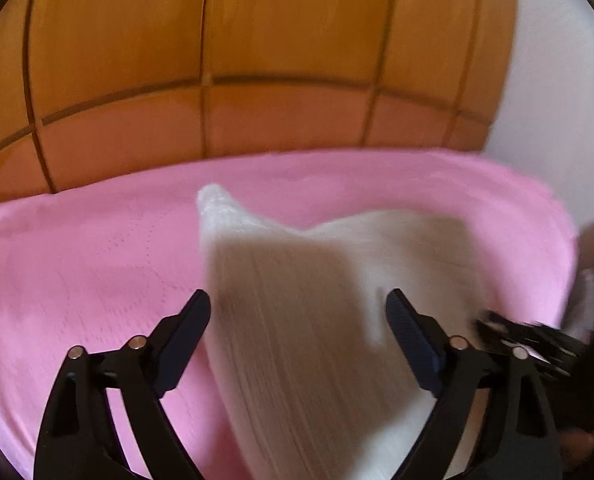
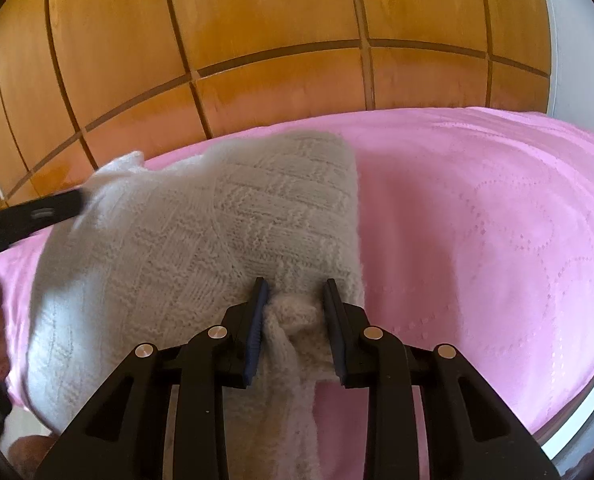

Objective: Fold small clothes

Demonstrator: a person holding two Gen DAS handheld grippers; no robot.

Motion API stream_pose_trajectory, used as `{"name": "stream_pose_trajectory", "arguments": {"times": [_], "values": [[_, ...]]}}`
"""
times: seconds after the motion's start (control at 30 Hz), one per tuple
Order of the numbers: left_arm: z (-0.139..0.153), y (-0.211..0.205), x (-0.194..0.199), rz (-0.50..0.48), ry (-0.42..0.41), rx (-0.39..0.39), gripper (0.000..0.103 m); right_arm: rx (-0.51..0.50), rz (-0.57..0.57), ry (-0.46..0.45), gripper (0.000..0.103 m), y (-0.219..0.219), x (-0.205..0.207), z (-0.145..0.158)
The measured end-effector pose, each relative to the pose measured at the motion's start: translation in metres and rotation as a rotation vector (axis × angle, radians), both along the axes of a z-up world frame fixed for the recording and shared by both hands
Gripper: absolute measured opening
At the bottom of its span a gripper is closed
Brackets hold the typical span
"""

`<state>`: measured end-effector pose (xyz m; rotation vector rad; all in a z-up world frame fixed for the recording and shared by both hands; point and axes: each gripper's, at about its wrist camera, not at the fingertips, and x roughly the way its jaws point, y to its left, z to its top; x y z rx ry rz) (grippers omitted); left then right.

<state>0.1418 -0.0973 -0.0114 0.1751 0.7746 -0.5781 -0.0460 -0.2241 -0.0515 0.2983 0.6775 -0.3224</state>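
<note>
A cream knitted garment point(image 2: 201, 232) lies on a pink bedspread point(image 2: 497, 240) that covers a bed. Behind the bed stands a wall of orange wooden panels point(image 2: 257, 40) crossed by dark grooves.

In the right wrist view the garment sits toward the left half of the bed, reaching from near the far edge down to the near edge. Its right side forms a fairly straight vertical line, which suggests one fold may already be made, though this is a judgement only. The knit shows a basket-weave pattern of small squares.

The right tool point(image 2: 295, 308) pinches a bunched clump of the knit at the garment's near edge; fabric fills the gap between its two black fingers, and a strand of the knit trails down below them.

The left tool point(image 1: 299, 320) is spread wide, and its fingers do not press on anything. In its own view, which is blurred, the cream garment passes between and beneath the fingers, and one corner of it stands up in a point toward the far edge of the bed.

The fold looks only partly done: the garment is uneven and raised, not flat or squared. Smoothing and at least one more fold seem to remain.

No brand, label or readable writing is visible anywhere.
</note>
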Motion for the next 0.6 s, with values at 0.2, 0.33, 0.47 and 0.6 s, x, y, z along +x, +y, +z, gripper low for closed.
{"name": "stream_pose_trajectory", "arguments": {"times": [0.2, 0.33, 0.47, 0.6], "values": [[-0.048, -0.013, 0.047, 0.013, 0.127, -0.027, 0.094, 0.027, 0.001, -0.017, 0.027, 0.001, -0.001, -0.001], [-0.041, -0.011, 0.032, 0.010, 0.041, -0.007, 0.094, 0.028, 0.003, -0.019, 0.029, 0.001, 0.000, -0.001], [-0.032, 0.011, 0.014, 0.051, 0.037, -0.070, 0.094, 0.058, 0.018, -0.028, 0.051, -0.001, -0.003, 0.009], [-0.020, 0.027, -0.010, 0.064, 0.044, -0.095, 0.094, 0.060, -0.002, -0.036, 0.085, 0.006, -0.012, 0.020]]}}
